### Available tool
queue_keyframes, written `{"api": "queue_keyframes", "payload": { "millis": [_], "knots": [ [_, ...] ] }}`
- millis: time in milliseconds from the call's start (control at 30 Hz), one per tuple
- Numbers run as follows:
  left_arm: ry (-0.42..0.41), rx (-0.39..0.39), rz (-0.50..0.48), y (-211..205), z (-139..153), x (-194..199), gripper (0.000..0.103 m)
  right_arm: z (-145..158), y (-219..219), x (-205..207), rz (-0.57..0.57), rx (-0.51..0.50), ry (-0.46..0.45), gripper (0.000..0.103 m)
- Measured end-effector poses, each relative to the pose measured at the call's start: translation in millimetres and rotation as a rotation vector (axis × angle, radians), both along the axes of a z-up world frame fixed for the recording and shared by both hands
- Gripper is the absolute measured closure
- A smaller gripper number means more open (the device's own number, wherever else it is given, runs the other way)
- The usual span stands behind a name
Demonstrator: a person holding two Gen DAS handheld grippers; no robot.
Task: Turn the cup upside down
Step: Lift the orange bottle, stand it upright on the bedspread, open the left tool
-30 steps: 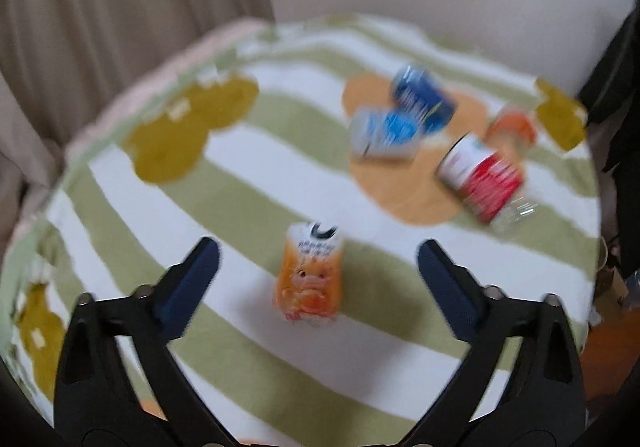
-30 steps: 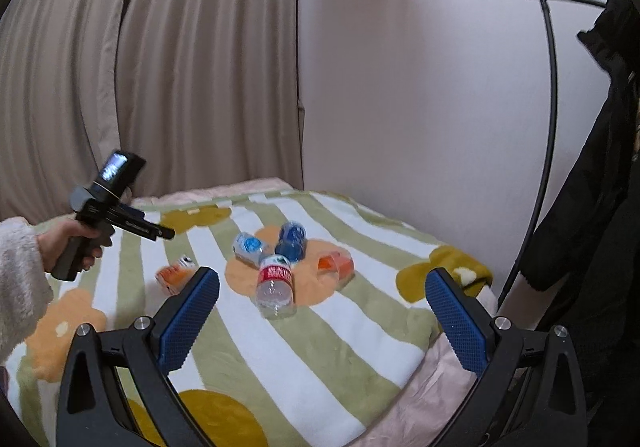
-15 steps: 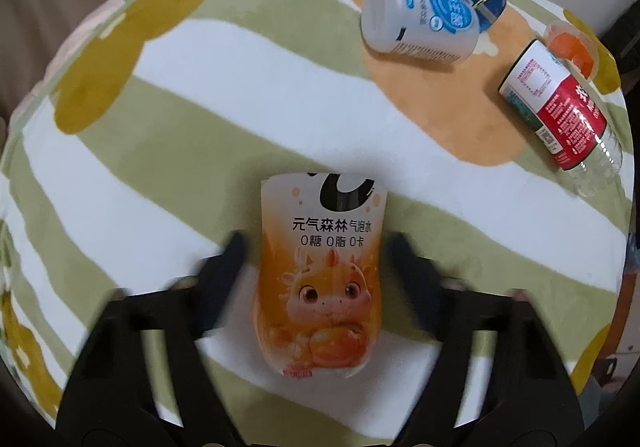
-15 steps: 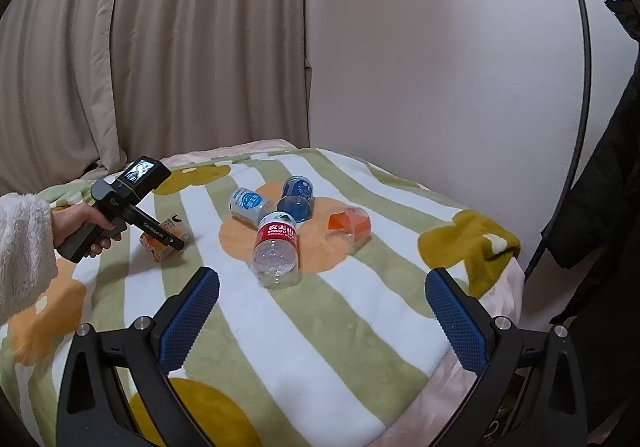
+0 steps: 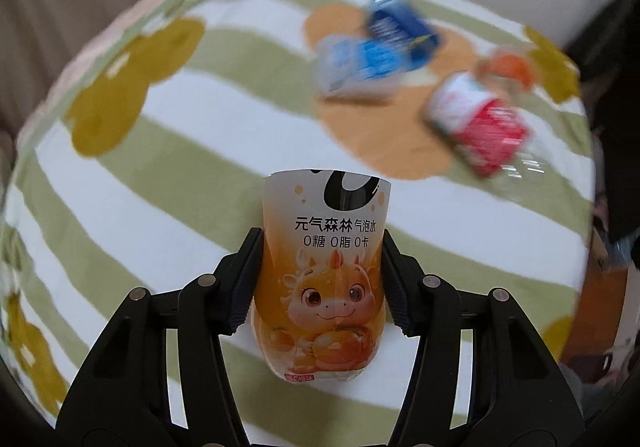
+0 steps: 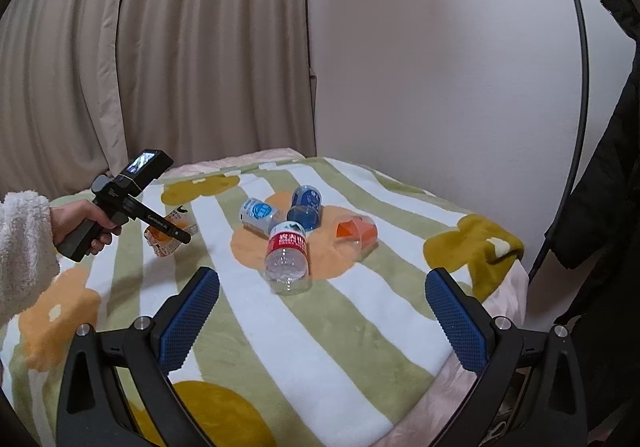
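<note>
Left gripper [image 5: 320, 283] pads half-hidden behind cup [image 5: 322, 279].

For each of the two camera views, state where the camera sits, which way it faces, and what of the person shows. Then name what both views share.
Left wrist: on the left gripper, looking along its fingers at the orange cup they clamp; no body shows.
Right wrist: on the open right gripper, facing the striped blanket; a hand and fleece sleeve show.
Shared: the cup, the red-labelled bottle.

Five cut bottle cups are spread over one striped blanket [image 6: 304, 331]: one orange cartoon-label cup [image 5: 323, 275], two blue-label cups [image 6: 259, 213] [image 6: 306, 205], one red-label cup [image 6: 287, 255], one clear cup with orange inside [image 6: 357, 232].
</note>
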State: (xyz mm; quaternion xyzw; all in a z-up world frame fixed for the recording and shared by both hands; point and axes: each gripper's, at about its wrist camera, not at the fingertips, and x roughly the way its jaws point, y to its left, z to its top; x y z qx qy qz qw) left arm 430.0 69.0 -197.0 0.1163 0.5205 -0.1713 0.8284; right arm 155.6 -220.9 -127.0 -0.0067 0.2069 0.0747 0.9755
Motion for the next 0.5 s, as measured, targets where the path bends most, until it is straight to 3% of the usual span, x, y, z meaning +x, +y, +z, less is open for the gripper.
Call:
{"api": "queue_keyframes", "payload": {
  "millis": [133, 233, 367, 500],
  "knots": [
    [-0.024, 0.014, -0.126, -46.9, 26.3, -53.2, 0.051, 13.2, -4.0, -14.2, -0.003, 0.011, -0.022, 0.000],
    [-0.004, 0.006, -0.201, -82.9, 28.3, -94.3, 0.051, 21.8, -6.1, -26.9, -0.008, 0.015, -0.038, 0.000],
    [0.045, 0.003, -0.245, -111.3, 9.1, -128.7, 0.051, 27.3, -5.9, -44.6, -0.014, -0.010, -0.048, 0.000],
    [0.093, 0.056, -0.246, -125.2, -26.3, -146.3, 0.051, 27.6, -6.0, -57.8, -0.006, -0.021, -0.036, 0.000]
  ]
}}
